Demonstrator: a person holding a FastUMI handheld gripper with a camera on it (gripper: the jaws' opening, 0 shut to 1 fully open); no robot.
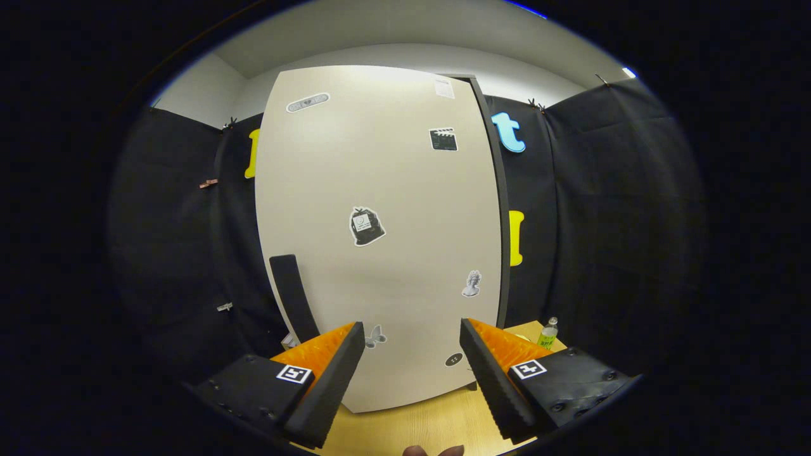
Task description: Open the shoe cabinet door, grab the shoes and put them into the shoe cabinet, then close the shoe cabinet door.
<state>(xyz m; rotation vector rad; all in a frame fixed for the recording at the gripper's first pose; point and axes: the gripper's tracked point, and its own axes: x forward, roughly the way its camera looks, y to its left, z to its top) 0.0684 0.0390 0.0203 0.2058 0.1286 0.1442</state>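
Facing the shut shoe cabinet door (pixel 380 240), the gripper (pixel 412 367) is held released, nothing between its fingers. The dark handle (pixel 293 297) lies at the door's lower left; a misaligned approach could let it be missed.

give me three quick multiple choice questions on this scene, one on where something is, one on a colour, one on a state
1. Where is the clear plastic bottle?
A. on the wooden floor right of the cabinet
B. between the fingers
C. on top of the cabinet

2. What colour is the tall shoe cabinet door?
A. red
B. beige
C. blue

3. How is the hand-held gripper?
A. shut on the black door handle
B. shut on the bottle
C. open

Answers: 1 A, it stands beside the cabinet's right edge. 2 B, the panel is pale beige. 3 C, the fingers stand apart, holding nothing.
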